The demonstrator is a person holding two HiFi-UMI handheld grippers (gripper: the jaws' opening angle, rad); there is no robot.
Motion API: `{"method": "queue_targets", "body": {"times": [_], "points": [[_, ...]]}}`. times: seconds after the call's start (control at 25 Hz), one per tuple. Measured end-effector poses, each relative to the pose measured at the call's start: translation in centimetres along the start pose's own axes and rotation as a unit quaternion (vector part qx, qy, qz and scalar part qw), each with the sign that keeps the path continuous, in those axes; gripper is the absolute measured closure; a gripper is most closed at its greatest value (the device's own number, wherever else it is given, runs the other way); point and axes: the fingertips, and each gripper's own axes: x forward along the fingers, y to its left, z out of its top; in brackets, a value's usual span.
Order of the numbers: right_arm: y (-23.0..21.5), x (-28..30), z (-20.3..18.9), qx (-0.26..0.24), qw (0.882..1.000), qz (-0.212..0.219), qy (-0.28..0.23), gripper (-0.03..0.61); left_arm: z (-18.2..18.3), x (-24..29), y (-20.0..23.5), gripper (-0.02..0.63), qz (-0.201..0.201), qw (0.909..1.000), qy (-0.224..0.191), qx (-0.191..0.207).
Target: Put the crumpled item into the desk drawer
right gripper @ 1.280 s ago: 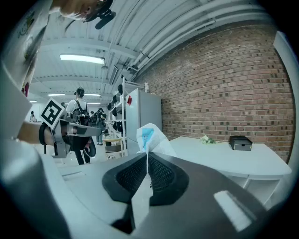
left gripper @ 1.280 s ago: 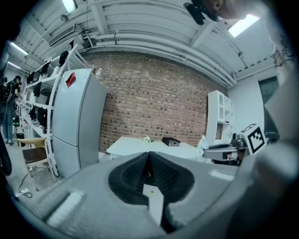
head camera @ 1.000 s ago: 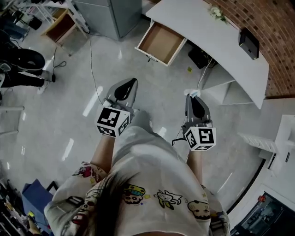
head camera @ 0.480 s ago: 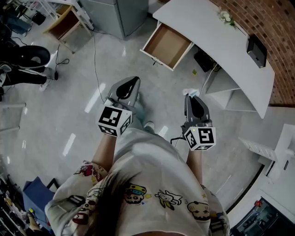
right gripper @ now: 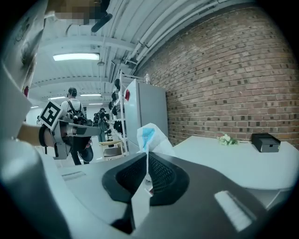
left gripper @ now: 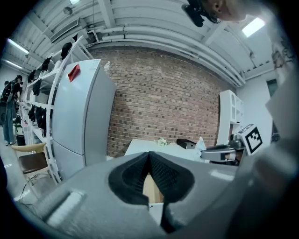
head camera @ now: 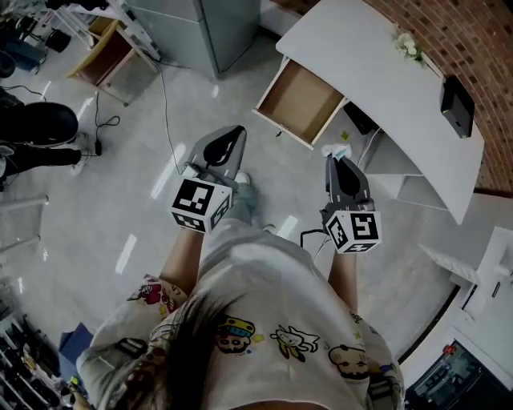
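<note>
The crumpled white and blue item (head camera: 337, 150) sticks out of my right gripper (head camera: 336, 161), which is shut on it; in the right gripper view the crumpled item (right gripper: 150, 136) rises from between the closed jaws of the right gripper (right gripper: 147, 158). My left gripper (head camera: 233, 136) is shut with nothing in it, and its pads meet in the left gripper view (left gripper: 149, 154). The wooden desk drawer (head camera: 301, 102) stands pulled open from the white desk (head camera: 365, 56), a short way ahead of both grippers. Both grippers hang over the floor.
A grey cabinet (head camera: 202, 24) stands left of the desk. On the desk lie a black box (head camera: 457, 105) and small flowers (head camera: 409, 46). A white shelf unit (head camera: 397, 164) sits under the desk. A cable (head camera: 166, 108) runs across the floor, and a wooden stand (head camera: 104, 52) is far left.
The person has walked toward the desk, so the open drawer now lies closer to both grippers. The right gripper still holds the crumpled item.
</note>
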Motion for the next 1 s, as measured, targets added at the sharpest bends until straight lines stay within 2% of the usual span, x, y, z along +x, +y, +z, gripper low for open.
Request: {"method": "queue_targets", "body": {"times": [0.24,0.44,0.72,1.0], "points": [[0.3,6.1,1.8,0.004,1.000,-0.010,0.001,0.561,1.4,3.1,5.3,0.615,-0.008,0.9999,0.004,0.006],[0.4,8.7,1.7,0.011,1.000,-0.023,0.015,0.561,1.3,4.2,7.7,0.614,-0.013,0.9998,0.013,0.001],[-0.6,9.7,0.1,0.022,0.998,-0.047,0.046,0.561,-1.0,5.3,8.6,0.615,-0.028,0.9984,0.048,-0.010],[-4.5,11.3,-1.5,0.040,0.996,-0.054,0.062,0.561,-1.9,9.4,8.4,0.615,-0.032,0.9977,0.058,-0.014]]}}
